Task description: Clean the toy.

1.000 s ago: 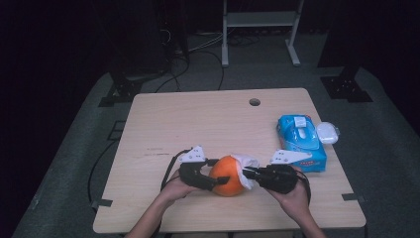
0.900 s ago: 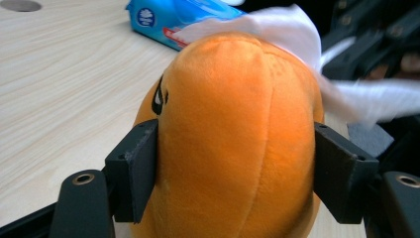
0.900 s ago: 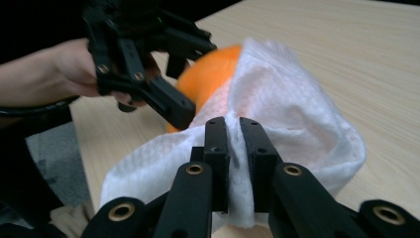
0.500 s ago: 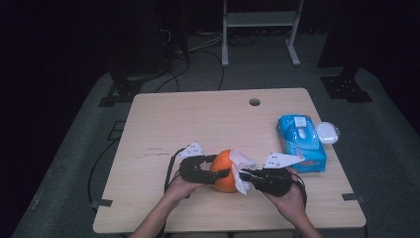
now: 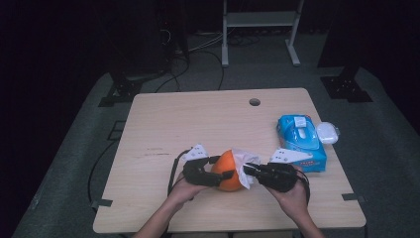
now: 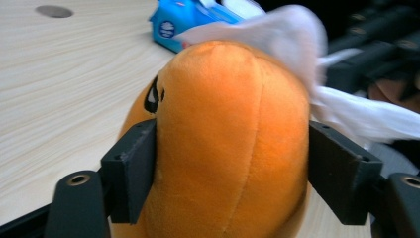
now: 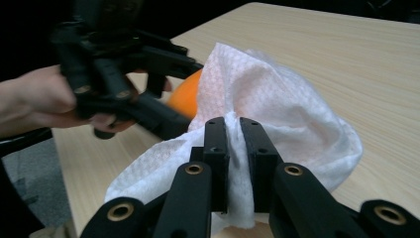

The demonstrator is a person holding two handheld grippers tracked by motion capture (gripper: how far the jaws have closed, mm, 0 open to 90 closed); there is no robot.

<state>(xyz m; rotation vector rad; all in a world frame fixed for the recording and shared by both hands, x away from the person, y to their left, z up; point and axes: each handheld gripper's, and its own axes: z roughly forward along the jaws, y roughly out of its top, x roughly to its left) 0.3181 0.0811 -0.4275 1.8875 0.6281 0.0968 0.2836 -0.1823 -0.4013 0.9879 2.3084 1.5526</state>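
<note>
**A:** In the high view, where is the work?

**B:** Low in the frame, just right of centre. The left gripper (image 5: 224,174) clamps the orange plush toy (image 5: 227,171), which rests on the worktop (image 5: 198,124). The right gripper (image 5: 249,169) holds a white wipe (image 5: 242,162) against the toy's right side. To wipe well, I'd keep the toy steady and drag the wipe in short strokes over its curve rather than pushing, or the plush may twist out of the clamp.

**A:** And the left gripper view?

**B:** Both jaws press into the toy's (image 6: 223,144) flanks at mid-frame, so it is held firmly. The wipe (image 6: 297,44) lies over its upper right. A black eye mark shows on the left side.

**A:** The right gripper view?

**B:** The jaws stand nearly together, pinching a fold of the wipe (image 7: 277,109) at centre. A sliver of the toy (image 7: 185,94) shows behind it, and the left gripper (image 7: 171,89) sits at upper left.

**A:** The surroundings?

**B:** Pale wood worktop with a cable hole (image 5: 254,102) near its far edge and a blue wipes pack (image 5: 299,141) at the right. Beyond is grey floor, cables and a dark room.
</note>
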